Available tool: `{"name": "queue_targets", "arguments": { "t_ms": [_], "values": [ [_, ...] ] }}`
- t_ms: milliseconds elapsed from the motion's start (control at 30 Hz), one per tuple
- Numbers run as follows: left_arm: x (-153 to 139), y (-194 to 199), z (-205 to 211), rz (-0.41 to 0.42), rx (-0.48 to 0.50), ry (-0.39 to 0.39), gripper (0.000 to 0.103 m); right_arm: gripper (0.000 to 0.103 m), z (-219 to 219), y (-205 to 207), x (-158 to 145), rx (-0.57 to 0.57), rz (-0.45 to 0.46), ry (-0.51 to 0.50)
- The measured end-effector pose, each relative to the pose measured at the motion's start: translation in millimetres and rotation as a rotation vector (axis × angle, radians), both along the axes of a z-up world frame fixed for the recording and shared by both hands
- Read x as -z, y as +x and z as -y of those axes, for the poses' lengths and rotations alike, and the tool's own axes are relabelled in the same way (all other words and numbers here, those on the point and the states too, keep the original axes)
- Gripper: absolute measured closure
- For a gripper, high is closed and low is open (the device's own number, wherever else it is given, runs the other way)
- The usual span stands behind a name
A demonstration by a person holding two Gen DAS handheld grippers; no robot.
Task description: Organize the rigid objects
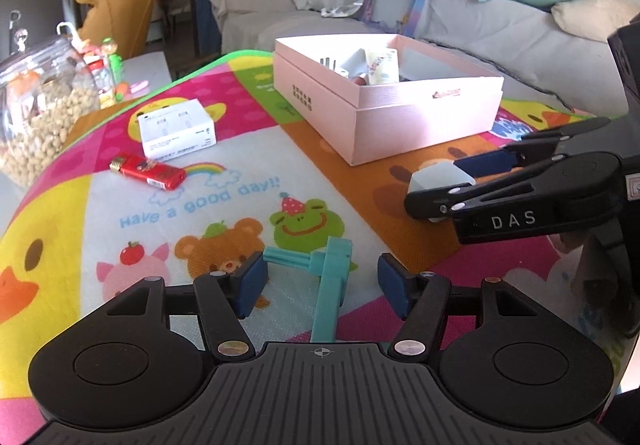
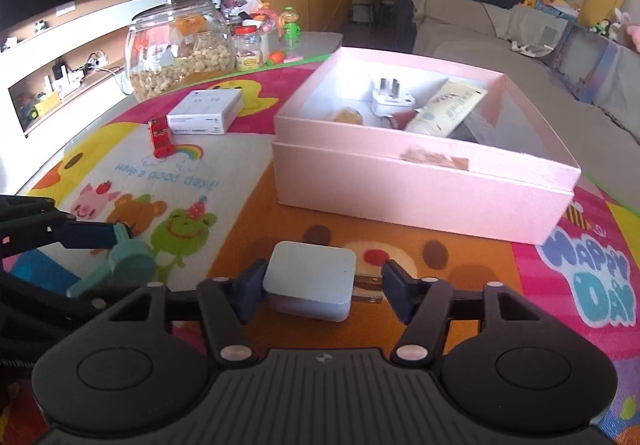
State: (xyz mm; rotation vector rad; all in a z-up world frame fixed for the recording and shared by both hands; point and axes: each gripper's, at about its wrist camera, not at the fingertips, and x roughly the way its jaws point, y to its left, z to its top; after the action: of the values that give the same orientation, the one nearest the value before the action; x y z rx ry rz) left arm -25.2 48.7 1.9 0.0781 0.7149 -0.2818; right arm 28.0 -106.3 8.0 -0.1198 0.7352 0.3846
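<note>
Nearest to me, the right gripper (image 2: 316,287) had its jaws straddling the white charger (image 2: 310,285), one pad touching, the prong side apart, so no real grip yet. My left gripper (image 1: 322,285) sat wide around the teal tool (image 1: 328,285) on the play mat (image 1: 240,181). I figured next was squeeze, lift, then drop into the pink box (image 2: 420,189) further back. Couldn't really make out what lay under the tube in there.
</note>
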Motion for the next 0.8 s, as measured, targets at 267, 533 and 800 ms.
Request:
{"name": "queue_targets", "arguments": {
  "t_ms": [267,533,800],
  "values": [
    [0.8,-4.5,-1.8,0.035,-0.017,-0.003,0.054,0.041,14.8,-30.9,-4.9,-0.031,0.006,-0.031],
    [-3.0,-16.5,9.5,0.002,0.06,-0.02,0.055,0.041,41.7,-56.7,-19.9,-0.017,0.036,-0.031],
    [-26.1,-57.7,43.1,0.016,0.23,-0.023,0.055,0.041,58.7,-88.9,-45.8,-0.007,0.169,-0.033]
  ]
}}
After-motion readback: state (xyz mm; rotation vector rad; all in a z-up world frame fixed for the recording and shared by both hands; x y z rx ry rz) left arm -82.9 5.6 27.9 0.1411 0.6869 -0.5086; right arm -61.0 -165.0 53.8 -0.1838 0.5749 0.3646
